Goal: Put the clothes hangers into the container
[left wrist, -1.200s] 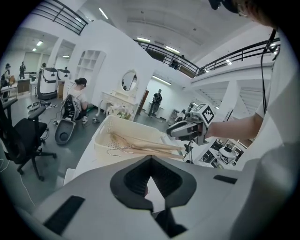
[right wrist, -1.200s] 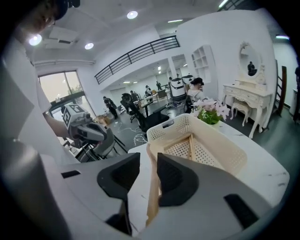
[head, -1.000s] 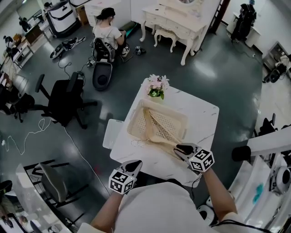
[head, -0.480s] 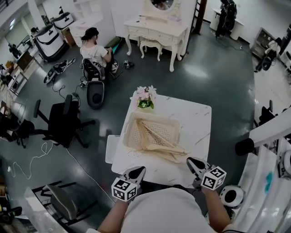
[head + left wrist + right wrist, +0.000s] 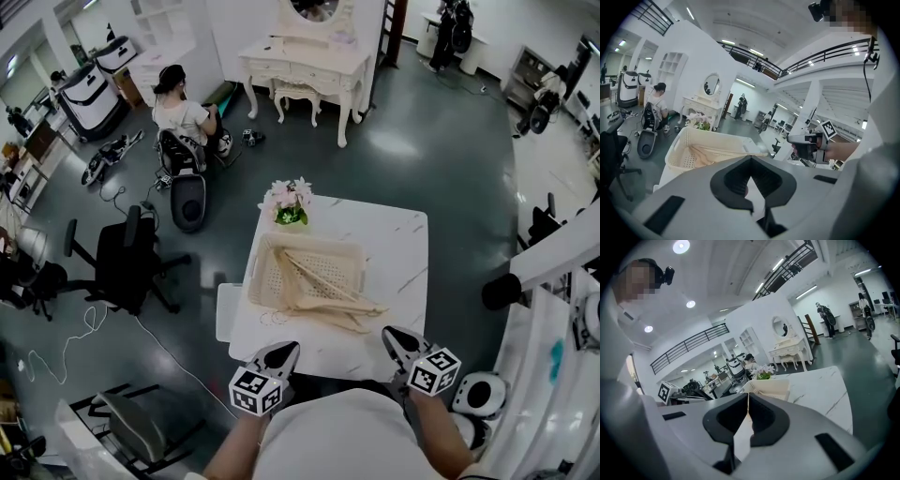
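Note:
A cream perforated basket (image 5: 274,264) stands on the white marble table (image 5: 394,253). Several cream wooden hangers (image 5: 330,300) lie in it, their ends poking over its near right rim. My left gripper (image 5: 284,349) hovers shut and empty at the table's near edge, left of the hangers. My right gripper (image 5: 390,334) is also shut on nothing, at the near edge just right of the hanger ends. In the left gripper view, the basket (image 5: 689,149) with a hanger (image 5: 723,150) lies ahead of the closed left gripper (image 5: 750,157). The right gripper (image 5: 748,397) faces the basket (image 5: 771,388).
A pot of pink flowers (image 5: 289,201) sits at the table's far edge behind the basket. A small white side shelf (image 5: 225,311) adjoins the table's left. A black office chair (image 5: 127,261) and a seated person (image 5: 178,114) are at the left, white equipment (image 5: 562,375) at the right.
My right gripper has drawn back from the hanger ends toward the near table edge and its jaws have closed empty. The head view has shifted; the left gripper barely moved.

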The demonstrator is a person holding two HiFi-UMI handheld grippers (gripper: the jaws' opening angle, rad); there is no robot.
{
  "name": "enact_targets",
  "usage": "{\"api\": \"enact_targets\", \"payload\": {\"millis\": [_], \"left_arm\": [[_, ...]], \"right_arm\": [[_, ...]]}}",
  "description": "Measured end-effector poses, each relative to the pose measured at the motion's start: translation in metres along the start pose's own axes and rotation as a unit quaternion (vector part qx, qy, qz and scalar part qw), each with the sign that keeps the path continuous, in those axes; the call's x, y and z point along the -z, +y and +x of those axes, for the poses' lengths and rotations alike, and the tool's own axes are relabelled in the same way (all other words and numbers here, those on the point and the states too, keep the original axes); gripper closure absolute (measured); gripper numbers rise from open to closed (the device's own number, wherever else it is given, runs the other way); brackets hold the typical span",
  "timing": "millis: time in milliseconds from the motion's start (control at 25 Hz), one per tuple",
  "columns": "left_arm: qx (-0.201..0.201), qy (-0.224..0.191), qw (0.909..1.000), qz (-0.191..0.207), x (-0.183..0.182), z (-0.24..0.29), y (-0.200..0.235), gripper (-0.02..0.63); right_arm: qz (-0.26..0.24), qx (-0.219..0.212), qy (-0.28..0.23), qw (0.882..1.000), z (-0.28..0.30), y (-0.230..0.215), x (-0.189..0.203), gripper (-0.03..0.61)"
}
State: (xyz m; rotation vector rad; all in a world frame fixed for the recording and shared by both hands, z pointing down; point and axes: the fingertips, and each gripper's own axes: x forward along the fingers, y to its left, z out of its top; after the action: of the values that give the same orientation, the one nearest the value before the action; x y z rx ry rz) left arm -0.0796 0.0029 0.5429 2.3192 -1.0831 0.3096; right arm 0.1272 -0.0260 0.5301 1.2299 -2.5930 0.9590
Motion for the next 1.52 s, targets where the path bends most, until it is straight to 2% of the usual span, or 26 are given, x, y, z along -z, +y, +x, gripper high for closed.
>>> {"api": "enact_targets", "payload": {"millis": [240, 520, 760, 1080, 1520], "left_arm": [[0.021, -0.001, 0.9994, 0.027, -0.004, -0.017, 0.003, 0.607], [0.043, -0.004, 0.9985, 0.032, -0.002, -0.033, -0.003, 0.607], [0.03, -0.009, 0.999, 0.032, 0.006, -0.044, -0.023, 0.606], [-0.011, -0.039, 0.9992, -0.002, 0.015, -0.05, -0.048, 0.606], [-0.018, -0.045, 0.9988, 0.005, 0.016, -0.046, -0.067, 0.607]], "right_arm": [[-0.013, 0.006, -0.001, 1.0, 0.003, 0.028, 0.012, 0.555], [-0.055, 0.01, 0.005, 0.998, 0.008, 0.052, 0.026, 0.555], [-0.064, -0.01, 0.008, 0.998, -0.004, 0.06, 0.028, 0.555], [-0.071, -0.025, 0.008, 0.997, -0.035, 0.053, 0.022, 0.557], [-0.084, -0.035, 0.009, 0.996, -0.047, 0.049, 0.023, 0.561]]}}
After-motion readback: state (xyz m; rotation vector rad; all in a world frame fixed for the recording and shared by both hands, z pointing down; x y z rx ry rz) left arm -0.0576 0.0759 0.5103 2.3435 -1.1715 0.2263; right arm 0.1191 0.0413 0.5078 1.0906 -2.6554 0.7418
